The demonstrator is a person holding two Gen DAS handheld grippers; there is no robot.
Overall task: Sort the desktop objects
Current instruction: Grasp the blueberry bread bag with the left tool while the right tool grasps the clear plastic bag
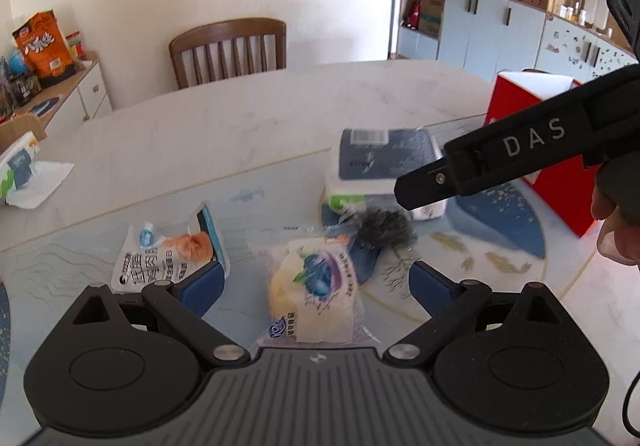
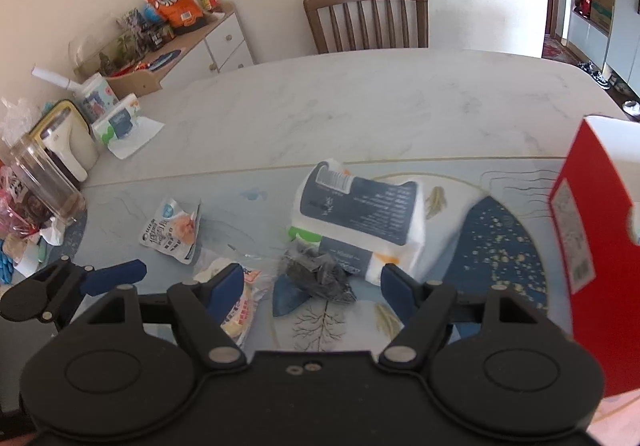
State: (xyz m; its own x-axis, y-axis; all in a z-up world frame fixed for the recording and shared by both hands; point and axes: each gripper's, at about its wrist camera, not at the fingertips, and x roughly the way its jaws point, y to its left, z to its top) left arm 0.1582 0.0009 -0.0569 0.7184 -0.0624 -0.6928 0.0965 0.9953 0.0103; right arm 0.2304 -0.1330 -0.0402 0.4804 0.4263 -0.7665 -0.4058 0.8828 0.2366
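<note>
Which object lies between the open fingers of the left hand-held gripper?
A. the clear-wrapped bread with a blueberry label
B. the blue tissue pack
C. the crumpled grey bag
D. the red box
A: in the left wrist view, the blueberry-label bread lies between the open blue fingers of the left hand-held gripper; nothing grips it yet.

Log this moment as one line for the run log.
left gripper: open, around bread pack | right gripper: open, above grey wad | tissue pack, red box: on table
</note>
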